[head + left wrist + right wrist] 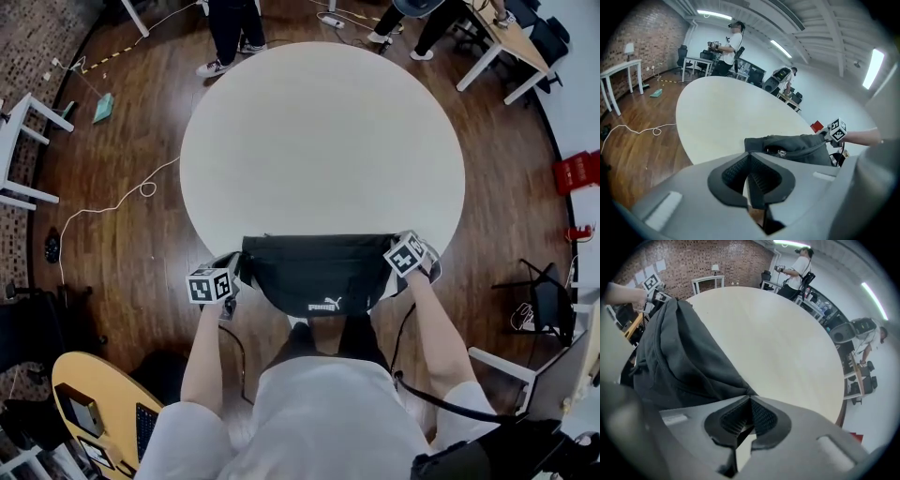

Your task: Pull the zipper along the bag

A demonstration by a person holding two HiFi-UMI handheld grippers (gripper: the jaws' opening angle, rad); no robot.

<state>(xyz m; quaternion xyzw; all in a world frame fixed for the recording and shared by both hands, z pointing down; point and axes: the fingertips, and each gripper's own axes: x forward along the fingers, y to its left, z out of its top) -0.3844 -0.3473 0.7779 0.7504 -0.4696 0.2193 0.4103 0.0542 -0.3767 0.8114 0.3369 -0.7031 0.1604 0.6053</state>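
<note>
At the near edge of the round table (323,141), the left gripper (750,156) sits off the table's left side with its jaws closed tip to tip. They meet right at the corner of the black bag (319,272), and whether they pinch cloth cannot be told. The bag lies across the table's near rim, a small metal pull (781,152) showing near its left end. At the table's right side, the right gripper (750,399) is closed on the bag's tapered corner.
</note>
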